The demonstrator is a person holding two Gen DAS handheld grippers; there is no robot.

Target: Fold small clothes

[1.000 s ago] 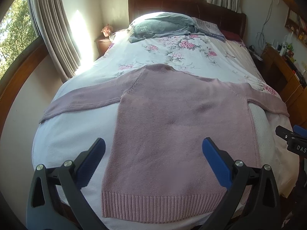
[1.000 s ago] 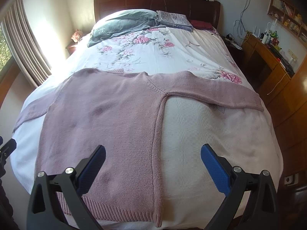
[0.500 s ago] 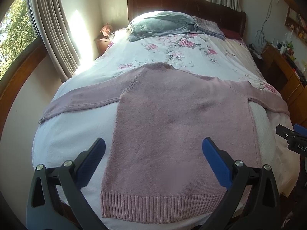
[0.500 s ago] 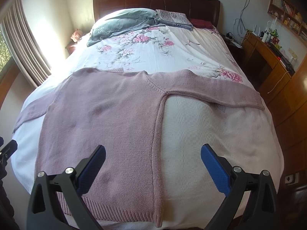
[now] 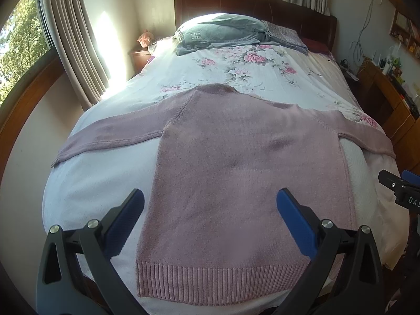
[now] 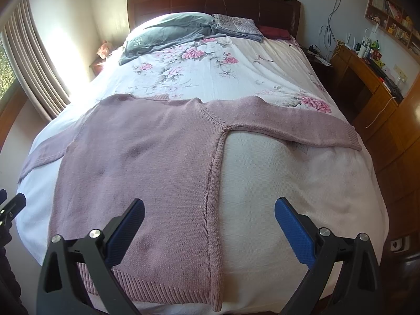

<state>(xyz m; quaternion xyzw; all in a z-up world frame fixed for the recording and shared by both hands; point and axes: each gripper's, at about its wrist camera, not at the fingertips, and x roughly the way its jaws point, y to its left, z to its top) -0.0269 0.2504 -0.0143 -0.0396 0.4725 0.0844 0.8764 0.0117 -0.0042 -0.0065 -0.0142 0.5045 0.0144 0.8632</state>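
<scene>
While both sets of jaws stand wide apart and hold nothing, the left gripper (image 5: 210,210) and right gripper (image 6: 209,214) hover over the foot edge of the bed (image 6: 275,183). One pink sweater (image 5: 244,173) lies flat there, two sleeves spread out, not folded yet. I think a sleeve gets pinched next.

I see a bed (image 5: 110,183) under a white cover, with a floral quilt (image 6: 210,68) toward the dark wooden headboard (image 6: 210,0). A grey pillow (image 5: 220,30) and a folded patterned cloth (image 6: 236,25) lie at its head. Beige curtains (image 5: 71,39) hang beside a wood-framed window (image 5: 18,47), and sunlight glares on the pale wall (image 5: 110,34). I can make out a small nightstand (image 5: 139,57) on one side and a cluttered wooden desk (image 6: 367,78) on the other, with wall shelves (image 6: 391,23) above it.
</scene>
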